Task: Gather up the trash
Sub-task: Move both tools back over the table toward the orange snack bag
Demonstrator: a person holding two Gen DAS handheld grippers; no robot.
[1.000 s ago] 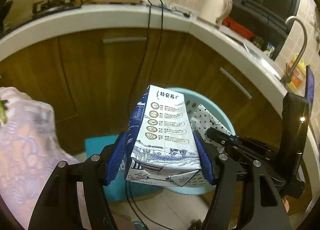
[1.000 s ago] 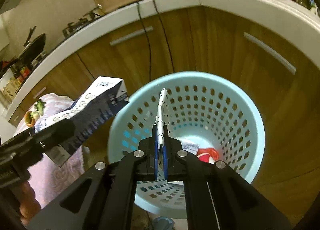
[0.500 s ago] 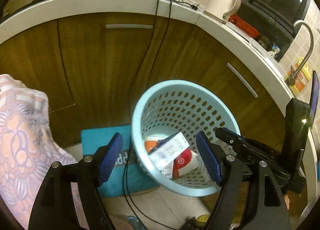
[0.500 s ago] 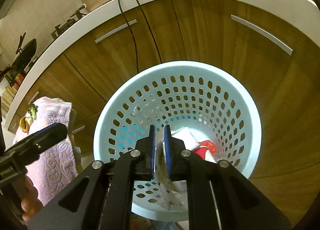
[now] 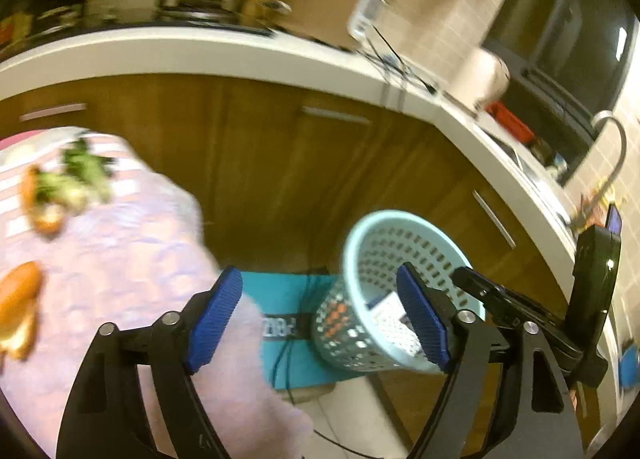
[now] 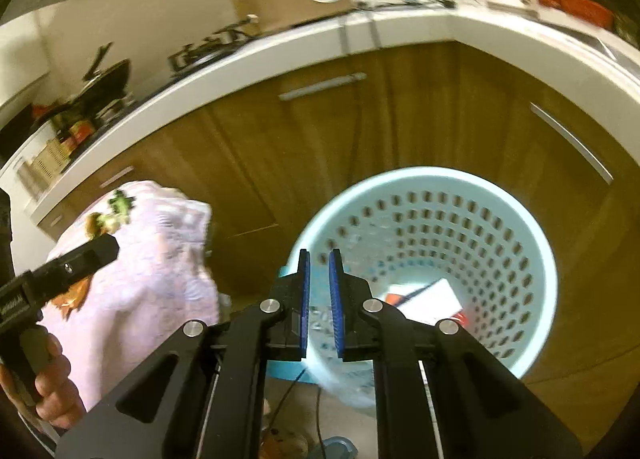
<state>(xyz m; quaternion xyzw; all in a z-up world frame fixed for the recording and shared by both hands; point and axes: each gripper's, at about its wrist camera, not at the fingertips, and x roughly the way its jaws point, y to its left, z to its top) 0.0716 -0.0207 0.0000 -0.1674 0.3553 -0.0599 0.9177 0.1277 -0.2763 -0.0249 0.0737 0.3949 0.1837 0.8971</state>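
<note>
Now the left hand-held gripper [image 5: 318, 319] gapes wide and empty, its jaws having just been opening, and the right hand-held gripper [image 6: 319, 291] holds nothing, jaws a slit apart. Beyond, the pale blue perforated plastic basket [image 6: 532, 259] holds the discarded cartons, while orange peel scraps [image 5: 20, 311] wait on the pink cloth-covered desk [image 5: 120, 259].

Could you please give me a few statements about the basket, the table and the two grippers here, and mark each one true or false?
1. The left gripper holds a milk carton. False: its jaws stand wide apart with nothing between them, and they have just been opening.
2. The blue basket has trash inside. True: a white carton lies at its bottom.
3. Food scraps lie on the pink tablecloth. True.
4. The basket stands on the countertop. False: it stands on the floor in front of the wooden cabinets.
5. The right gripper grips a wrapper. False: its jaws are nearly together, with nothing between them.
</note>
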